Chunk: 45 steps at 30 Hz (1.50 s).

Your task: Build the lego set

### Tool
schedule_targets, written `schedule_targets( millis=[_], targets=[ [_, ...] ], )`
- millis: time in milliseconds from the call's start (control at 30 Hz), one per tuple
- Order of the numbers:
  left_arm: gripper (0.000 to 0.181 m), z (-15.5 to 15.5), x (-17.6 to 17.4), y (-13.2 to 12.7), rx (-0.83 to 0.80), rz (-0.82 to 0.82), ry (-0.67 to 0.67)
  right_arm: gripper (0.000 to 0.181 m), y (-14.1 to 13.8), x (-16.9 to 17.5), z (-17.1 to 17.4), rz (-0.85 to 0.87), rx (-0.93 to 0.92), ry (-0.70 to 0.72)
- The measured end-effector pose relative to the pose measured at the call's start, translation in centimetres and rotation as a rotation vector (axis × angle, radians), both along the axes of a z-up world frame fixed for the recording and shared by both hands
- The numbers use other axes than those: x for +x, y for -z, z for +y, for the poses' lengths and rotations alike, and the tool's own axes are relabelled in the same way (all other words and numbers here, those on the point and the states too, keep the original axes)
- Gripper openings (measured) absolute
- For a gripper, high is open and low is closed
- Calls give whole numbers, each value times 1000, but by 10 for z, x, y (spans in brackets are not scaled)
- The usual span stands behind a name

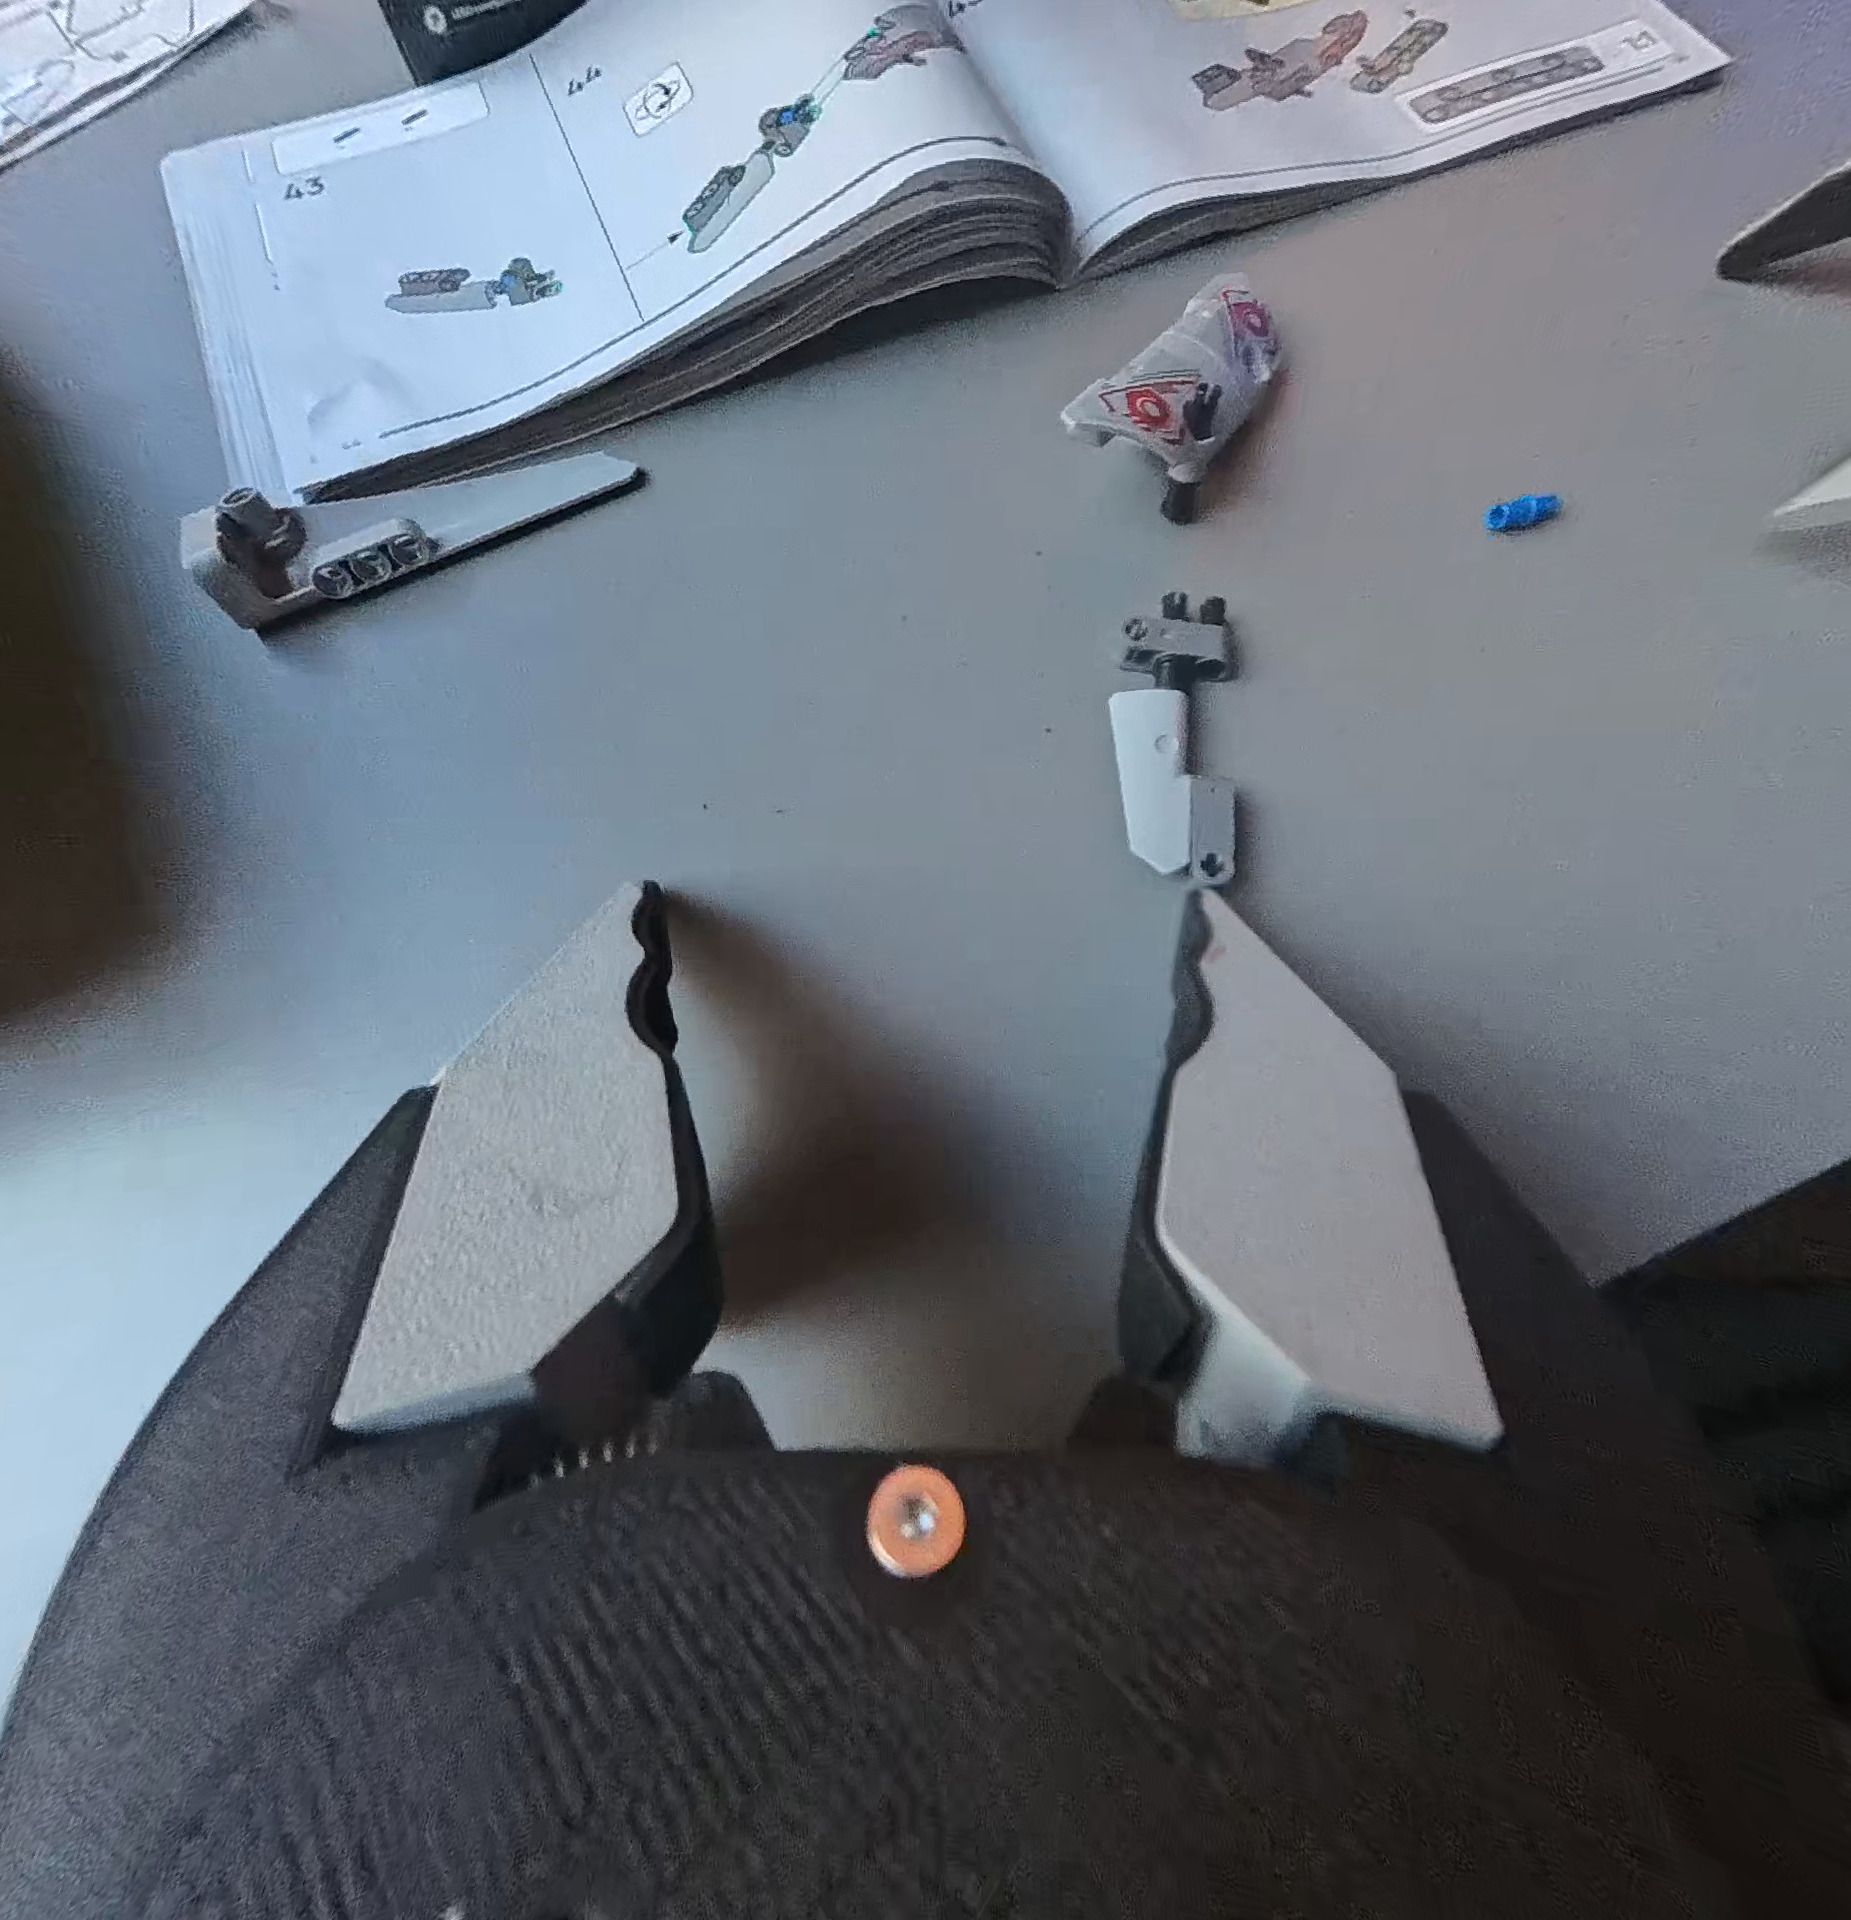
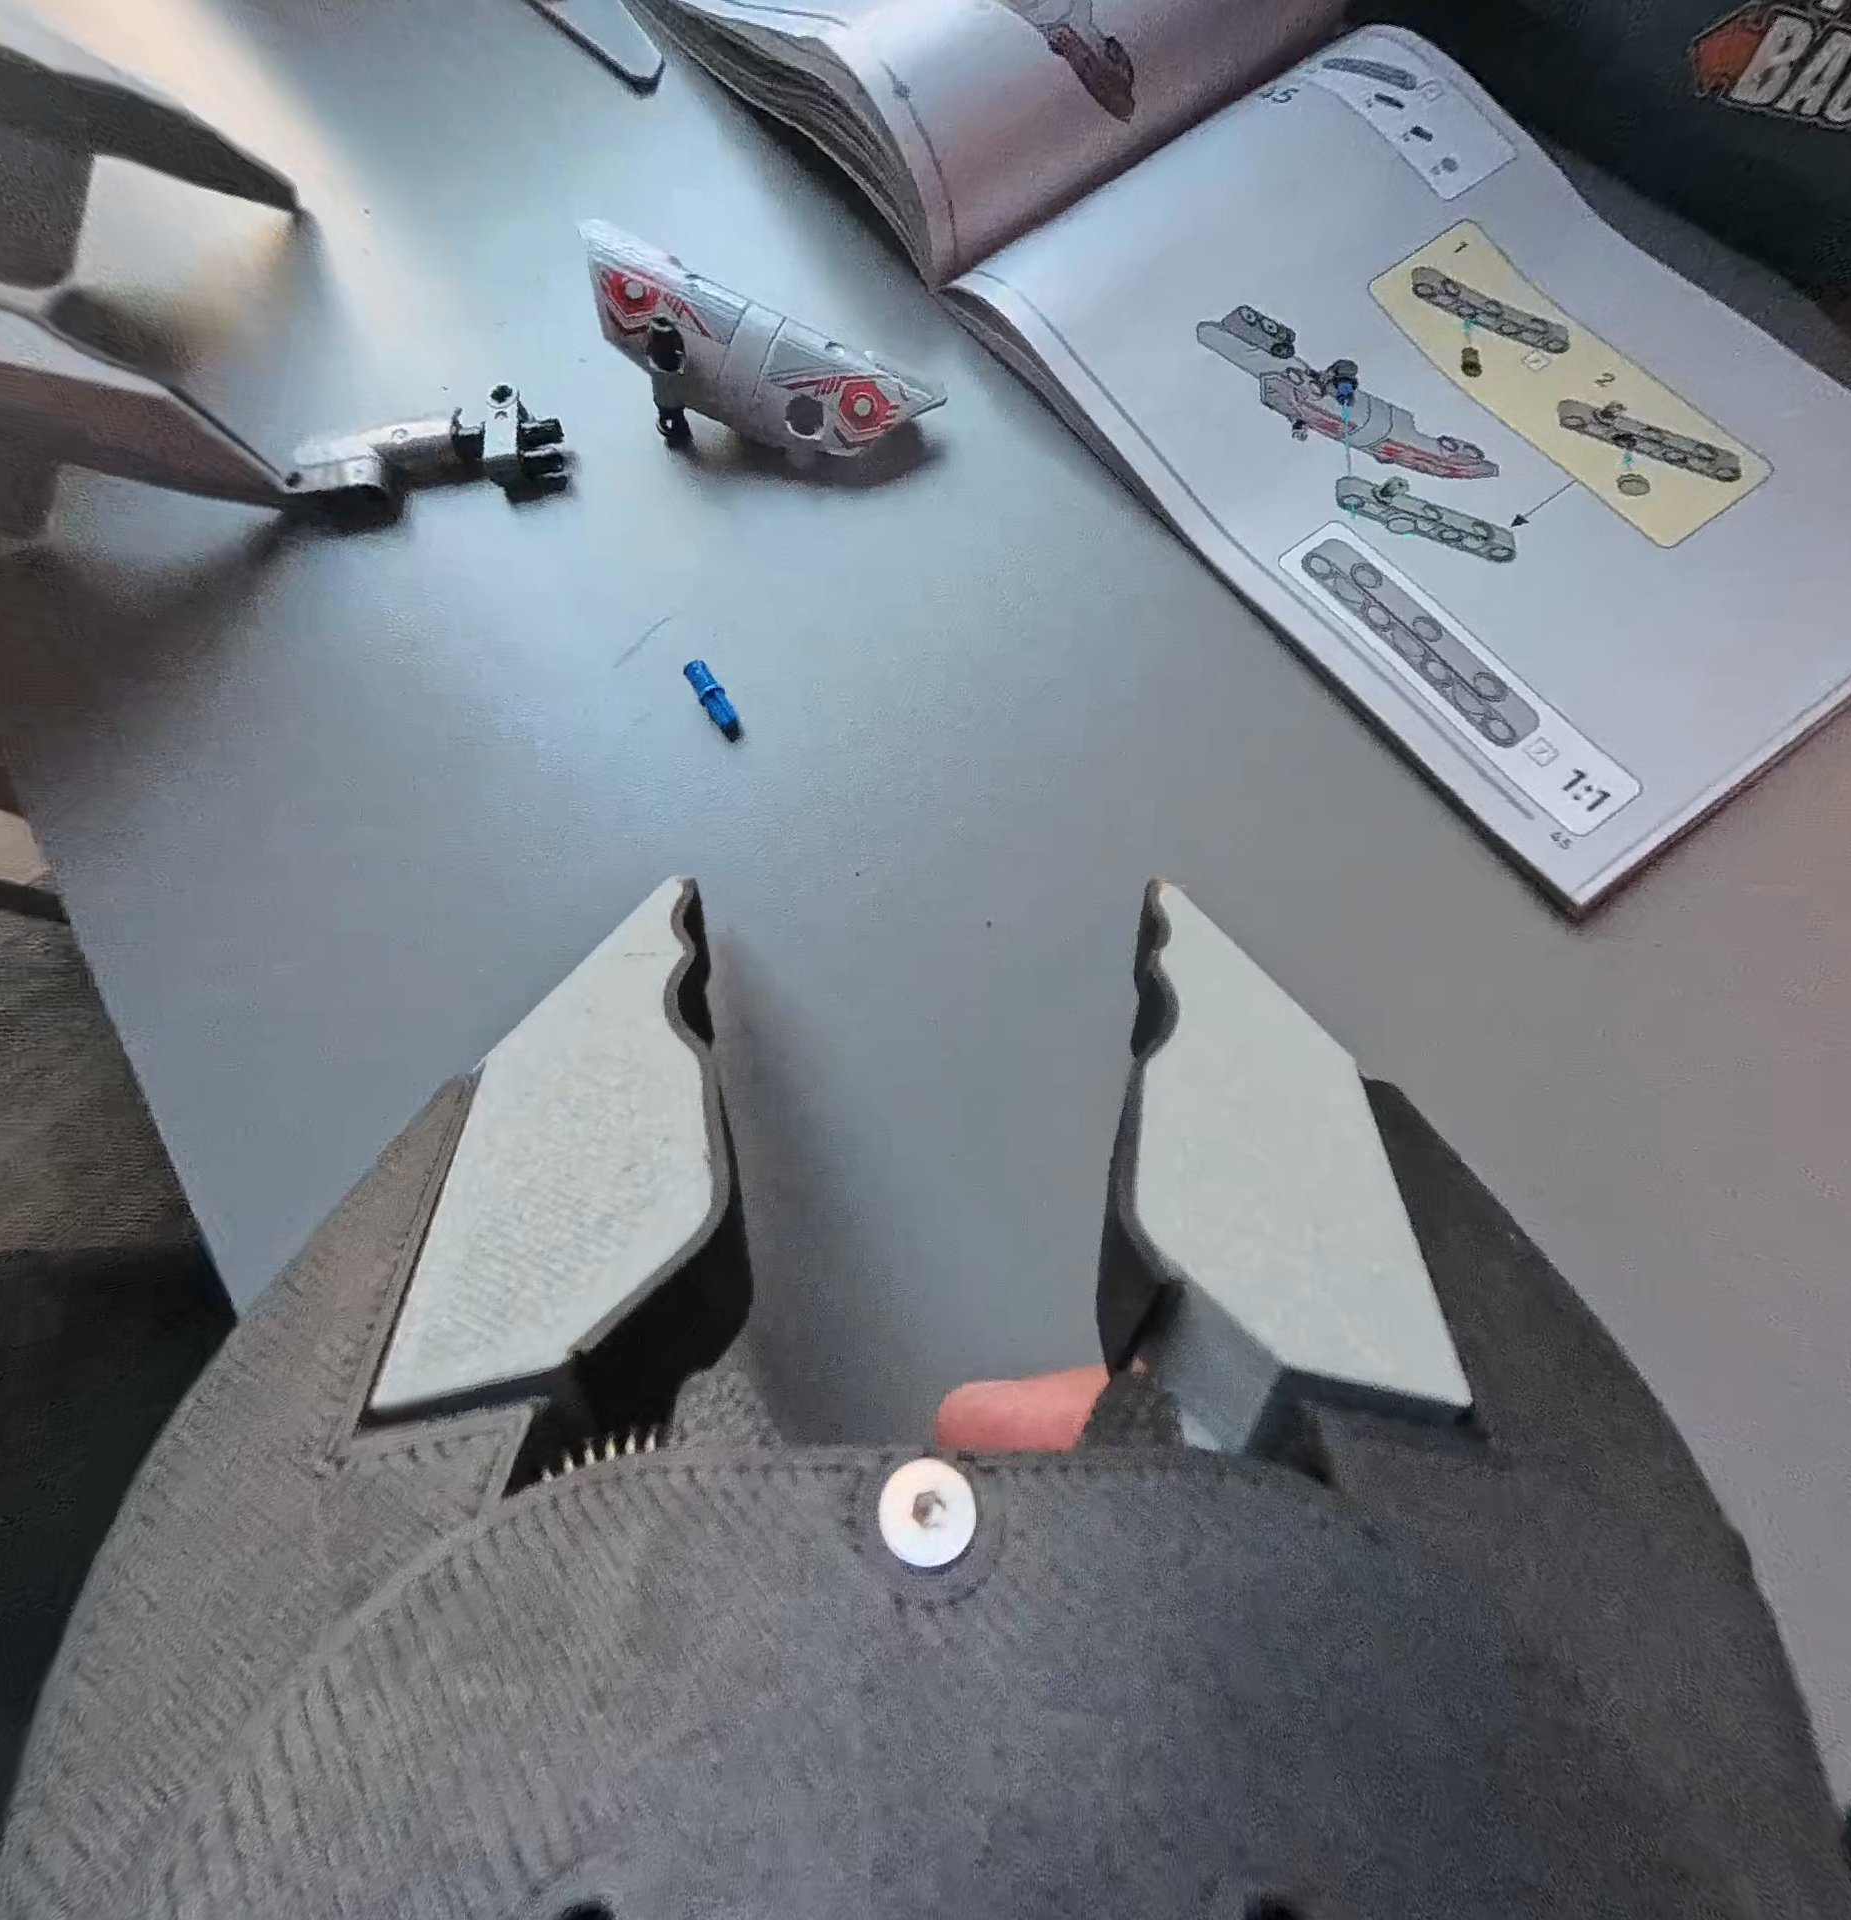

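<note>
My left gripper (image 1: 923,899) is open and empty, low over the grey table (image 1: 796,675). Its right fingertip is right by the near end of a small grey lego assembly (image 1: 1175,748) with black pins; I cannot tell if they touch. This assembly also shows in the right wrist view (image 2: 433,447), next to the left gripper's fingers (image 2: 121,416). A white panel piece with red markings (image 1: 1181,384) (image 2: 765,353) stands farther out. A blue pin (image 1: 1520,512) (image 2: 711,698) lies loose. My right gripper (image 2: 918,894) is open and empty, short of the blue pin.
An open instruction booklet (image 1: 588,208) (image 2: 1420,468) lies at the back. A long grey panel assembly (image 1: 360,540) rests beside it on the left. The right gripper's fingers (image 1: 1825,203) show at the right edge. A person's fingertip (image 2: 1025,1408) shows behind my right gripper. My right gripper is the nearer one to the blue pin (image 2: 711,698): about 4 cm, against 12 cm. It turns up in the left wrist view (image 1: 1538,501) as well.
</note>
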<state>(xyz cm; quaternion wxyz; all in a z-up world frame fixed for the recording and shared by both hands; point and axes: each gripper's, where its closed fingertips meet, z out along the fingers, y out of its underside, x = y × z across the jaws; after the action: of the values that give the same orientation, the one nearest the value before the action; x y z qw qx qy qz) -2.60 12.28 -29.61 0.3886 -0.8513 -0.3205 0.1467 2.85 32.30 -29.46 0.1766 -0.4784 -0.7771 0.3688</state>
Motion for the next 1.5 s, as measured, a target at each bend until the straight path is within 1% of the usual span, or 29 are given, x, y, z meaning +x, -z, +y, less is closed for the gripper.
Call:
schedule_targets(
  millis=[133, 233, 300, 367, 433, 567, 633, 800, 933, 1067, 1167, 1267, 1300, 1367, 1433, 1500],
  targets=[
    [101, 0, 2, 0, 10, 21, 8, 84, -7, 5, -5, -33, -148, -60],
    [105, 2, 2, 0, 10, 21, 4, 76, -12, 12, -7, -76, -263, -140],
    [113, 5, 3, 1, 5, 15, 23, 77, -17, 14, -8, -81, -316, -185],
    [119, 8, 3, 2, 3, 14, 32, 72, -21, 13, -7, -47, -314, -181],
    [120, 9, 3, 2, 5, 17, 34, 72, -24, 16, -10, 2, -275, -208],
    [119, 9, 4, 0, 25, 34, 31, 68, -20, 22, -17, 27, -189, -262],
    [115, 9, 4, -1, 34, 40, 27, 68, -21, 23, -17, 36, -187, -267],
    [115, 9, 5, -2, 37, 42, 34, 70, -22, 23, -17, 36, -196, -269],
    [116, 10, 8, -2, 44, 43, 63, 70, -22, 24, -17, 71, -148, -277],
    [117, 12, 10, -4, 63, 33, 87, 72, -20, 21, -13, 115, -60, -253],
    [126, 15, 14, 0, 35, 23, 134, 77, -17, 17, -10, 138, 5, -229],
    [133, 17, 15, 3, 15, 19, 146, 83, -15, 10, -5, 174, 79, -198],
    [136, 18, 16, 2, 24, 13, 154, 82, -16, 6, -3, 201, 105, -187],
    [137, 18, 16, -1, 57, 10, 157, 78, -17, -4, 4, 224, 137, -161],
    [136, 19, 18, -4, 88, 13, 166, 76, -14, -17, 16, 177, 112, -91],
    [133, 19, 19, -5, 96, 20, 171, 70, -7, -22, 25, 73, 29, -29]
  ],
)
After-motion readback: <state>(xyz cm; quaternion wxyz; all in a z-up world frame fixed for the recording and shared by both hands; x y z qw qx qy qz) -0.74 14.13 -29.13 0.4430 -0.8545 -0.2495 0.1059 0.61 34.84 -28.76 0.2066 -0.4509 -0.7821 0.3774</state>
